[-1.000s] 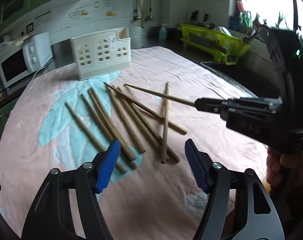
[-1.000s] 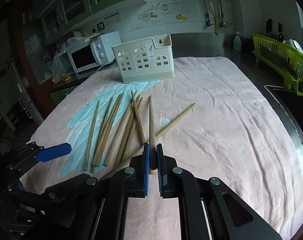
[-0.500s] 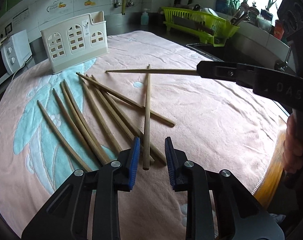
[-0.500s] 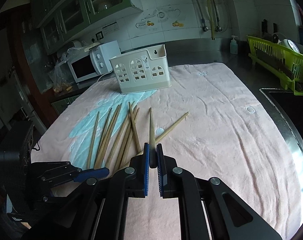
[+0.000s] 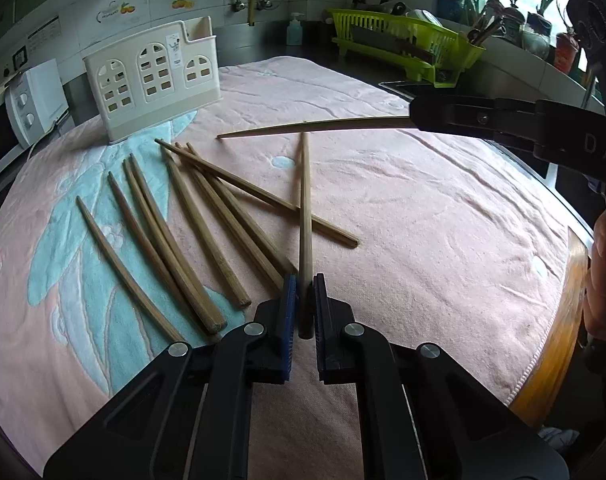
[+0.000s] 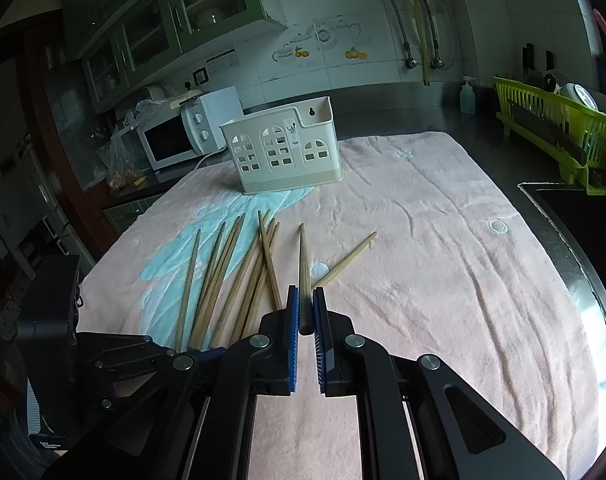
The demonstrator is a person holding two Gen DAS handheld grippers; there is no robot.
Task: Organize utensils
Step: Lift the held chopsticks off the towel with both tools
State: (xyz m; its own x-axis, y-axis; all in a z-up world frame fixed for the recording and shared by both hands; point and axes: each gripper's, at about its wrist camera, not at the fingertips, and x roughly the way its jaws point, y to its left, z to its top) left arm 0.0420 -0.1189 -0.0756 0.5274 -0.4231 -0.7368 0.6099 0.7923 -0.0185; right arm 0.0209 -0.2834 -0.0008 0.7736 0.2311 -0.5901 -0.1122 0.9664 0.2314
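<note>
Several wooden chopsticks [image 5: 191, 224] lie fanned on a pink towel [image 5: 443, 220]. My left gripper [image 5: 302, 292] is shut on the thick end of one chopstick [image 5: 304, 200] that points away over the pile. My right gripper [image 6: 304, 304] is shut on another chopstick [image 6: 302, 264] and holds it above the towel; it shows in the left wrist view [image 5: 315, 126] at upper right. A cream utensil holder [image 6: 285, 150] with arched cut-outs stands upright at the far edge of the towel, apart from both grippers.
A white microwave [image 6: 183, 132] stands behind the holder to the left. A green dish rack [image 6: 559, 128] sits on the dark counter at the right, by a sink edge [image 6: 563, 216]. The towel's near right edge hangs at the counter edge [image 5: 559, 340].
My left gripper came down to the pile and closed from open onto the thick end of one chopstick. My right gripper has risen with its chopstick.
</note>
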